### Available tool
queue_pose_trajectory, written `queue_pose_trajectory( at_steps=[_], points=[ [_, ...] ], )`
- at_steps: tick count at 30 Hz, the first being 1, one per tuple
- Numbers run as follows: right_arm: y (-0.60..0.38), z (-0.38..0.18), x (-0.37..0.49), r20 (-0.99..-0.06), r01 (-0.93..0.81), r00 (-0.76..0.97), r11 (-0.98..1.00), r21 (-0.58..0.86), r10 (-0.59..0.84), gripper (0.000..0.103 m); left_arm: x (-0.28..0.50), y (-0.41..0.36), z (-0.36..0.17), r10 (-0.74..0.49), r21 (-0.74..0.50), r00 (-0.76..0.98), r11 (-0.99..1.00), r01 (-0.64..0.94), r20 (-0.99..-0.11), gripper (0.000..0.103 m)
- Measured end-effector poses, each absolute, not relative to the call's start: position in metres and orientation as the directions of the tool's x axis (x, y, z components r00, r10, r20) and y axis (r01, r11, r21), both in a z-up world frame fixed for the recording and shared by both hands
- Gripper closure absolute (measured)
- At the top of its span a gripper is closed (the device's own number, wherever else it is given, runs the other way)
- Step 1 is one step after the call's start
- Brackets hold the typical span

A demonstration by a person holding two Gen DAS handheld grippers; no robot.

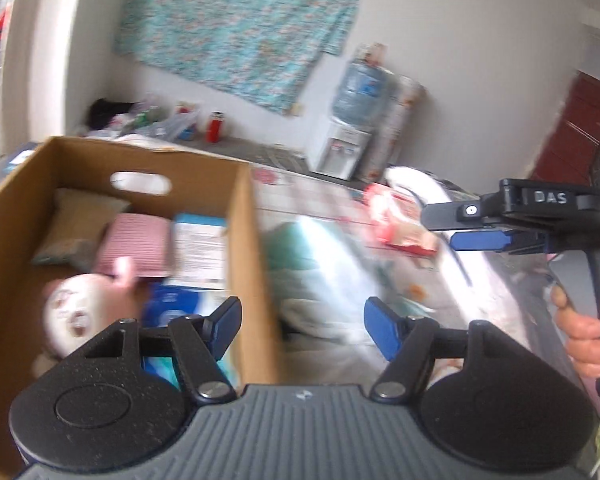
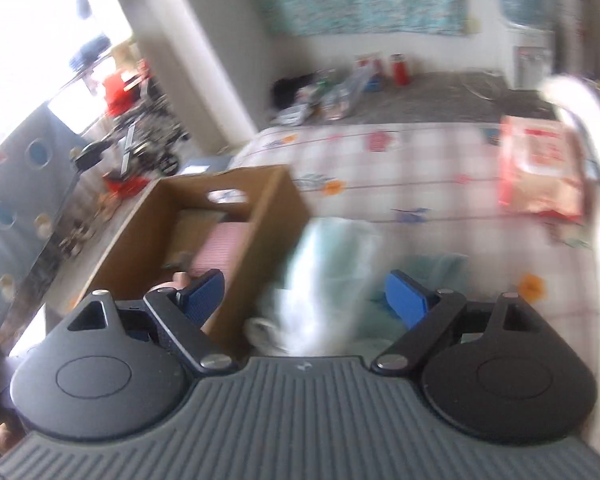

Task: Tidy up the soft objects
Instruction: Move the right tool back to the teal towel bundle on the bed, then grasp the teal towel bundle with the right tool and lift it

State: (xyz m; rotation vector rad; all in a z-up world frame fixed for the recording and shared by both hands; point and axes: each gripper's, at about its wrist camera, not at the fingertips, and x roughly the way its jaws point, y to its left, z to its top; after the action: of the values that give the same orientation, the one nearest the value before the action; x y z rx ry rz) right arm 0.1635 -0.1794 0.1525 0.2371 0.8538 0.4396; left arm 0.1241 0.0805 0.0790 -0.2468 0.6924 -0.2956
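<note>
The box [image 1: 244,240] stands at nine o'clock on the bed [image 2: 420,184], its near wall cutting down the middle of the left wrist view. Inside it lie a grey-green pouch [image 1: 80,220] at the back, a pink pad [image 1: 140,246] beside it, white-and-blue packs [image 1: 200,248] against the right wall, and a round plush face [image 1: 76,312] at the near left.

The left gripper [image 1: 300,328] hangs above the box's right wall, spread wide and holding nothing; one finger is over the box, the other over the bedding.

Just right of the box, touching or nearly touching its outer wall, lies a pale white-and-teal bundle [image 2: 332,272], the nearest soft thing not yet stowed. Blur hides whether it is cloth or a bagged item.

The right gripper [image 2: 304,296] is also spread and empty, with the bundle lying between its fingers in its own view; whether the pads touch it I cannot tell.

At two o'clock a red-and-white packet [image 2: 540,172] rests near the bed's far right edge, well apart from the box.

To do this step well, I judge the right gripper should take the bundle at its thick middle, not a loose corner, so it does not unroll or trail. Lift it clear of the box wall before crossing toward nine o'clock, since a dragging fold could tip the cardboard. Release over the open space near the plush, and keep the left gripper out of that path.
</note>
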Motion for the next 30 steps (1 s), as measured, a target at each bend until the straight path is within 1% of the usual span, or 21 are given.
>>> queue_pose_trajectory(
  at_steps=[3,7,9,12,14,16,17,18,20,24,27,30],
  points=[
    [-0.222,0.136,0.161,-0.692,-0.177,0.583,0.897,0.405,0.427,0.015,0.133,0.041,0.078,-0.407,-0.322,0.697,0.911,0.259,-0.590,0.035],
    [-0.257,0.102,0.163,-0.705,-0.103,0.572,0.890,0.445,0.418,0.015,0.146,-0.002,0.068,-0.461,-0.319,0.654,0.888,0.333,-0.600,0.038],
    [-0.261,0.084,0.167,-0.720,-0.078,0.562,0.893,0.443,0.407,0.015,0.156,-0.020,0.063,-0.480,-0.322,0.630,0.877,0.356,-0.610,0.047],
    [-0.266,0.063,0.181,-0.729,-0.047,0.553,0.888,0.457,0.405,0.017,0.176,-0.044,0.056,-0.492,-0.319,0.596,0.869,0.377,-0.635,0.054],
    [-0.273,0.050,0.192,-0.727,-0.026,0.551,0.879,0.476,0.410,0.022,0.190,-0.059,0.053,-0.487,-0.311,0.578,0.870,0.382,-0.655,0.059],
    [-0.278,0.038,0.204,-0.731,0.003,0.541,0.868,0.496,0.416,0.030,0.207,-0.071,0.047,-0.466,-0.309,0.549,0.881,0.357,-0.694,0.063],
    [-0.281,0.030,0.210,-0.735,0.017,0.529,0.860,0.510,0.425,0.032,0.215,-0.076,0.043,-0.457,-0.313,0.533,0.886,0.341,-0.712,0.068],
    [-0.284,0.020,0.215,-0.738,0.032,0.513,0.849,0.527,0.439,0.036,0.222,-0.078,0.039,-0.452,-0.318,0.519,0.889,0.330,-0.725,0.070],
    [-0.289,0.002,0.224,-0.739,0.068,0.475,0.818,0.572,0.478,0.038,0.235,-0.083,0.029,-0.445,-0.324,0.486,0.892,0.314,-0.753,0.070],
    [-0.293,-0.032,0.239,-0.734,0.140,0.399,0.755,0.641,0.549,0.036,0.252,-0.088,0.011,-0.423,-0.327,0.436,0.902,0.281,-0.794,0.070],
    [-0.292,-0.052,0.247,-0.721,0.180,0.352,0.713,0.678,0.597,0.036,0.258,-0.090,0.002,-0.414,-0.325,0.421,0.907,0.268,-0.807,0.069],
    [-0.290,-0.057,0.253,-0.689,0.189,0.344,0.671,0.716,0.638,0.034,0.259,-0.091,-0.001,-0.407,-0.318,0.417,0.909,0.268,-0.812,0.068]
  ],
)
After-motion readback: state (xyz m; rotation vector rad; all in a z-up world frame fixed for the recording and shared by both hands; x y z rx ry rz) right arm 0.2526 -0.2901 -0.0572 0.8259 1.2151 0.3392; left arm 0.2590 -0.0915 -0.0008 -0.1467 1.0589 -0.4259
